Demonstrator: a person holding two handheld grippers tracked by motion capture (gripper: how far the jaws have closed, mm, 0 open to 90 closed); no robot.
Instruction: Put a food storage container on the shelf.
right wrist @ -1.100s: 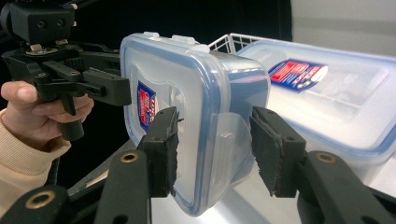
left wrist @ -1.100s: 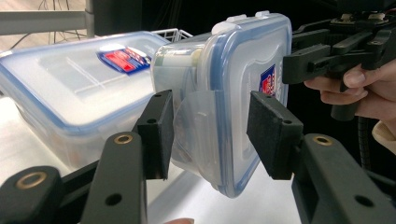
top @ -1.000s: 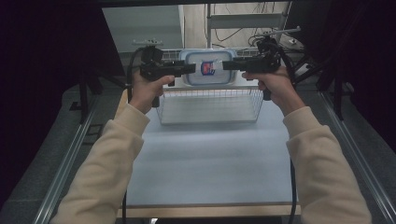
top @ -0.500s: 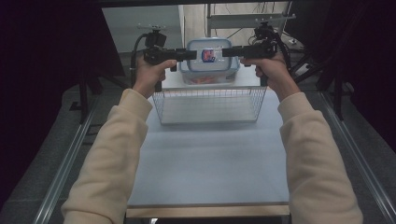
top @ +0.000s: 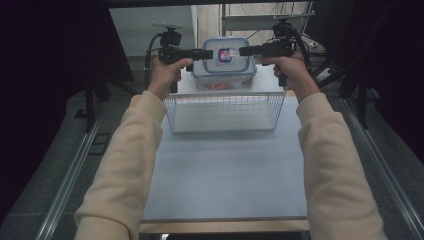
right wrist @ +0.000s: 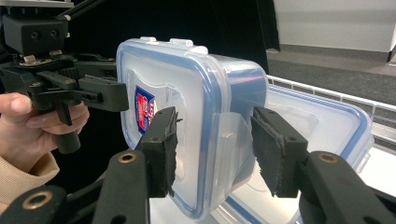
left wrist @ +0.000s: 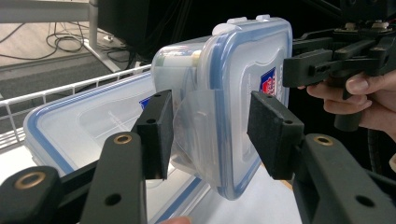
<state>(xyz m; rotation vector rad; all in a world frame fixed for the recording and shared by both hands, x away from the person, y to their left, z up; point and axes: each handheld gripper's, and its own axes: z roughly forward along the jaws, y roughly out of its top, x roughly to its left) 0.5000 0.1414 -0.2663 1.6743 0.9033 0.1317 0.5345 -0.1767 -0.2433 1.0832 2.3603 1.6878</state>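
A small clear plastic container (top: pixel 227 54) with a blue-rimmed lid and a red-and-blue sticker hangs on its edge in the air. My left gripper (top: pixel 209 53) is shut on one end and my right gripper (top: pixel 244 50) on the other. In the left gripper view my pads (left wrist: pixel 159 135) clamp the small container (left wrist: pixel 233 79) at its side clip, and the right gripper (left wrist: pixel 299 67) shows beyond it. In the right gripper view my right gripper (right wrist: pixel 215 144) squeezes the lid and base of the small container (right wrist: pixel 187 88), opposite the left gripper (right wrist: pixel 116 95).
A larger lidded container (top: pixel 225 77) sits flat on the table right under the held one. In front of it stands an empty wire basket (top: pixel 225 112). The pale blue table (top: pixel 225 175) stretches toward the person. Dark curtains and stands flank both sides.
Both hands have carried the small container farther away from the person, from near the basket's back edge to above the larger container. Both grips look unchanged.
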